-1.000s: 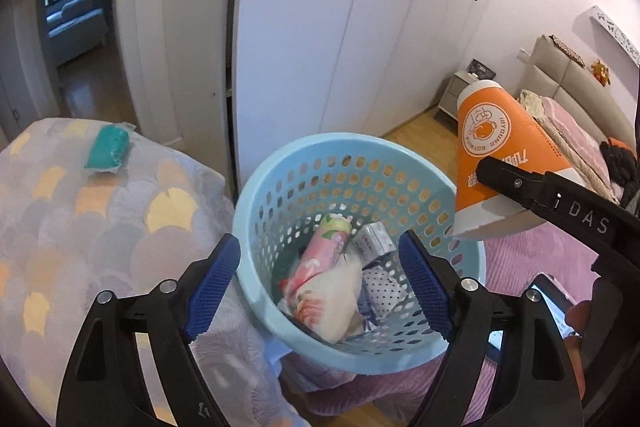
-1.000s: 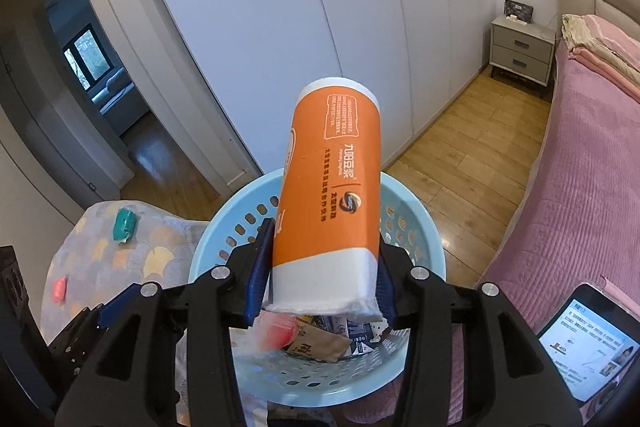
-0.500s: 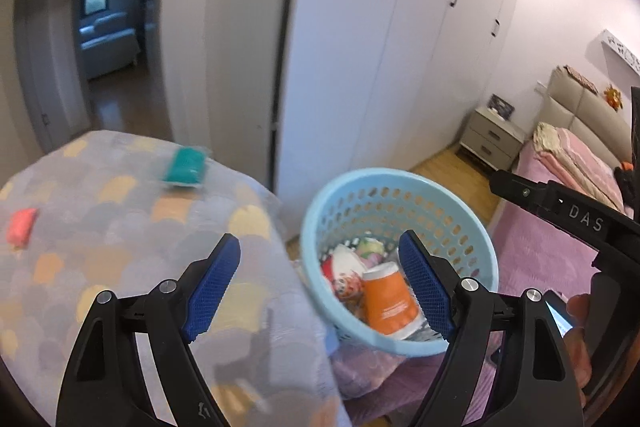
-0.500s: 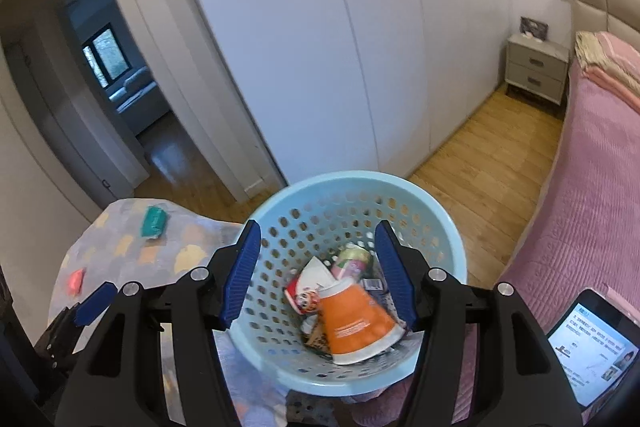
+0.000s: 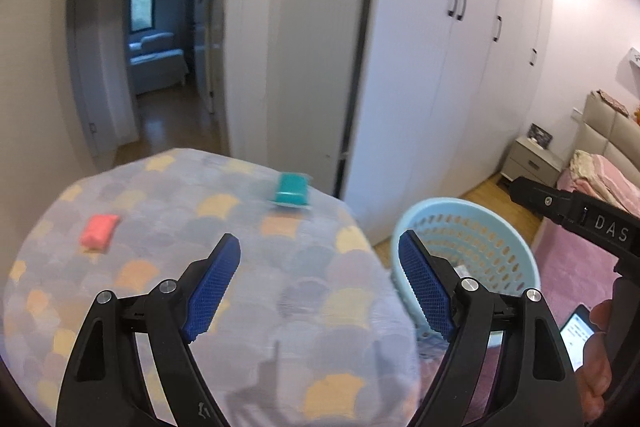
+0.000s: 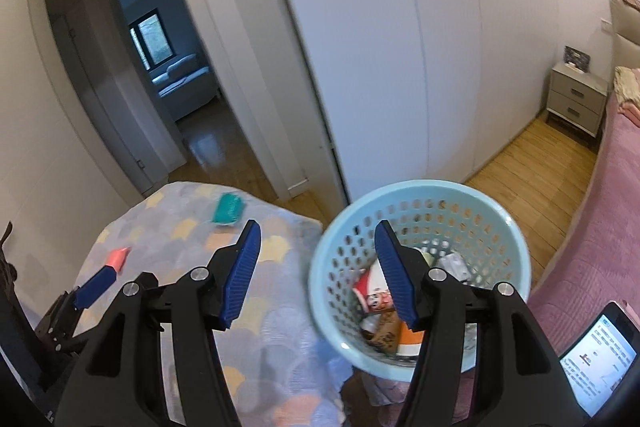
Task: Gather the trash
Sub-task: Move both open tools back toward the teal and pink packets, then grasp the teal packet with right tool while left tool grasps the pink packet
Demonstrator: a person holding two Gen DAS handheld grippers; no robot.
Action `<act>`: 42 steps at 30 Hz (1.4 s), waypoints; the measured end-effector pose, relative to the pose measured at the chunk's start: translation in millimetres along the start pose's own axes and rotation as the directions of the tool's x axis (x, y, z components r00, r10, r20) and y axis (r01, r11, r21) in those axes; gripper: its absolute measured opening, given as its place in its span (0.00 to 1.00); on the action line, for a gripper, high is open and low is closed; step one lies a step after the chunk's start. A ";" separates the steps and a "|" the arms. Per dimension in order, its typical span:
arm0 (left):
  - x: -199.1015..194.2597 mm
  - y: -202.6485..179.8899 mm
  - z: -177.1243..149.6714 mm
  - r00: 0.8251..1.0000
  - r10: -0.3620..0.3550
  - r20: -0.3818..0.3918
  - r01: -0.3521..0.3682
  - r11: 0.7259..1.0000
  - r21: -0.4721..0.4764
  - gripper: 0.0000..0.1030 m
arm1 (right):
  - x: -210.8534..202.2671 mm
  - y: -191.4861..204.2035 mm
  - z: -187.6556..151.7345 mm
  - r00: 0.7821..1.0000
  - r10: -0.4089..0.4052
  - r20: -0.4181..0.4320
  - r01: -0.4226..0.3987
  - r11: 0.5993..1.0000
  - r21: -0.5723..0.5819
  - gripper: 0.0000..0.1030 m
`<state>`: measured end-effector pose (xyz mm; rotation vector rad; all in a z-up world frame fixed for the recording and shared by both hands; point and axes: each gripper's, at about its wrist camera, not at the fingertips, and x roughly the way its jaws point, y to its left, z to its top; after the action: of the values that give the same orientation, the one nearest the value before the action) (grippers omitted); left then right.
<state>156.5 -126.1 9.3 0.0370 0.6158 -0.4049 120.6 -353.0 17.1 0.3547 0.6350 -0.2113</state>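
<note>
Hovering empty, both tongs (image 5: 320,279) (image 6: 318,269) gape above patterned cloth (image 5: 160,287), white wardrobes (image 5: 440,67) behind.

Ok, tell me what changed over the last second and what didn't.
The right gripper let go of the orange tube, which now lies in the blue basket; its jaws are open and empty. Both views swung away from the basket toward the patterned cloth. The left gripper stayed open and empty; the teal packet and pink packet stayed on the cloth.
</note>
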 end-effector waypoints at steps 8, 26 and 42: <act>-5.4 58.1 -1.8 0.996 0.085 -0.014 -0.085 0.996 -0.020 0.77 | 17.7 52.5 -1.5 0.998 0.052 -0.026 -0.053 0.996 -0.071 0.54; 36.3 275.8 19.4 0.976 0.197 -0.097 -0.215 0.943 -0.253 0.77 | 133.9 123.5 12.1 0.992 0.068 -0.110 -0.083 0.987 -0.137 0.55; 116.9 276.9 -6.9 0.946 0.242 -0.217 -0.289 0.932 -0.220 0.77 | 231.5 137.2 -4.6 0.991 0.063 -0.121 -0.073 0.994 -0.084 0.73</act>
<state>344.4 88.0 -86.5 -0.0826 0.8319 -0.0573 341.3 -244.7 -92.6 0.3044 0.7455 -0.0967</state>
